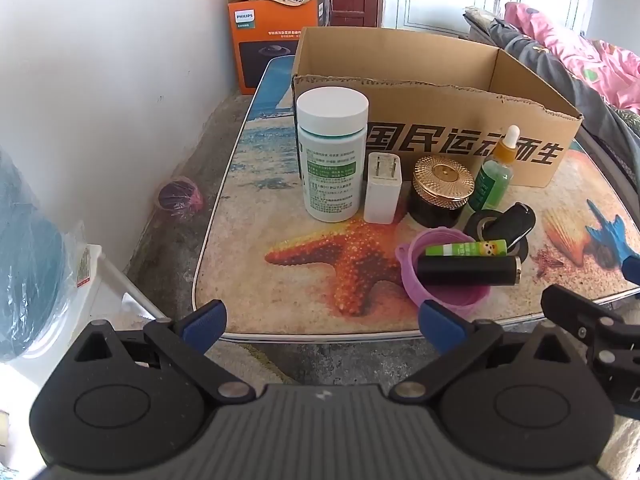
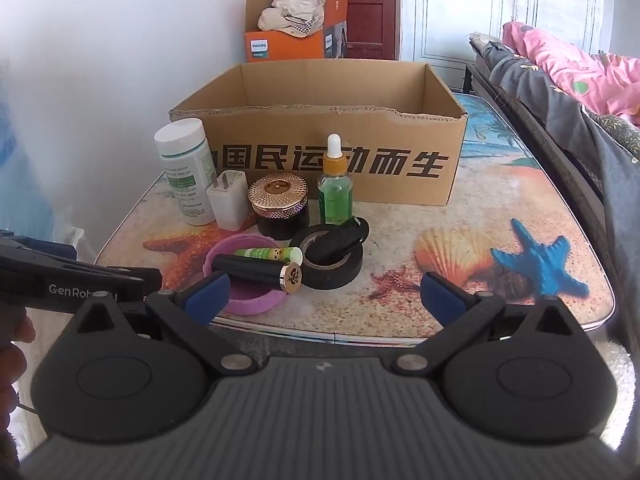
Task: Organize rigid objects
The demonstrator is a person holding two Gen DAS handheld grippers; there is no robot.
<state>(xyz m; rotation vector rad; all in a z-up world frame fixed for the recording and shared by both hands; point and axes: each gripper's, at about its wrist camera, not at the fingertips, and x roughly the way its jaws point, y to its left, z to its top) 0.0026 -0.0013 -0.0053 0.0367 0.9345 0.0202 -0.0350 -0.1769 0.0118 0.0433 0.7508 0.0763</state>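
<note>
Seashell-print table (image 2: 500, 216), white wall (image 2: 120, 40) behind

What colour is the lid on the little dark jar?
Gold, with a ridged pattern, on the dark jar. The right wrist view shows it best.

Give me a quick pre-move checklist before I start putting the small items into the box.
1. Left claw open, nothing in it: ok.
2. Right claw open, nothing in it: ok.
3. Box open on top: ok.
4. Box floor free: cannot tell, the near wall hides it.
5. Black tube and green stick lie loose across the purple ring, may roll: not ok.
6. Key fob rests on the tape: ok.
</note>
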